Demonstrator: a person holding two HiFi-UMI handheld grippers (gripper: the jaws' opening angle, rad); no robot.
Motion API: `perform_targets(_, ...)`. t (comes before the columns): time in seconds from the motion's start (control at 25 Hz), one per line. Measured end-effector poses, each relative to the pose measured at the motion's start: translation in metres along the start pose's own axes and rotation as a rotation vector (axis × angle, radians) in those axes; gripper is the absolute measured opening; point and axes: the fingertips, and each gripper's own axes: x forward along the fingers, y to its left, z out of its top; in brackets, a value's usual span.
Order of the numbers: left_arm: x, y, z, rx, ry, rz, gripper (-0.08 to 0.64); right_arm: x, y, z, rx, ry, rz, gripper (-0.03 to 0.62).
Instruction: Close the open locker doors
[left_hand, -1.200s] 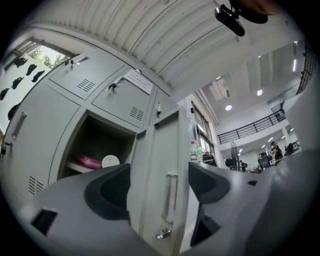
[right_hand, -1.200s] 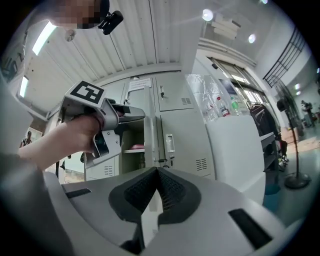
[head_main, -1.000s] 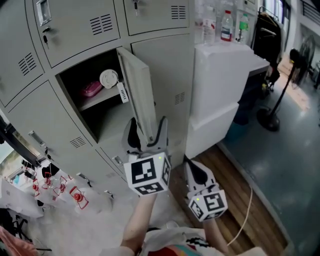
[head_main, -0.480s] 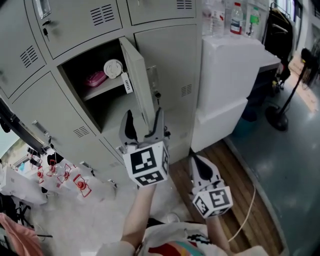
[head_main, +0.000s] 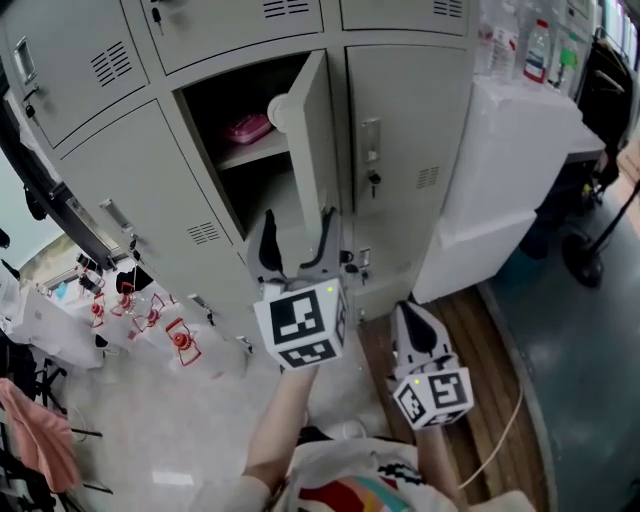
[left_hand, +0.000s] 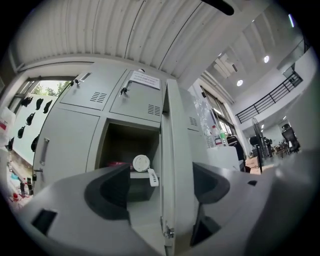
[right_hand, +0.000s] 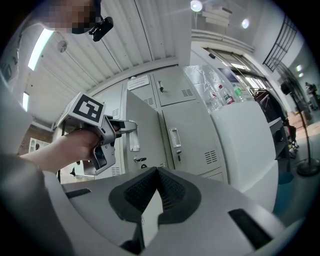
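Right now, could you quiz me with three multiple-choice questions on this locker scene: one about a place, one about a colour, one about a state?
1. Where is the pink item?
A. on the floor
B. on the shelf inside the open locker
C. on the white cabinet

2. What colour is the open door?
A. light grey
B. blue
C. red

3. How do the left gripper's jaws stand?
A. pressed together
B. apart, astride the door's edge
C. clamped on a bottle

Answers: 1 B, it lies on the shelf behind the door; 2 A, its panel is pale grey; 3 B, the left gripper view shows the door's edge between the parted jaws.
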Motion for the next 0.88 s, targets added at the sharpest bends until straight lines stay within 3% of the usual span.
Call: perform_targets(0.88,0.024,0.149,-0.016,-0.054,0.027,0.178,0.347,0.091,0.071,-0.01,-0.016,0.036,0.08,0.005)
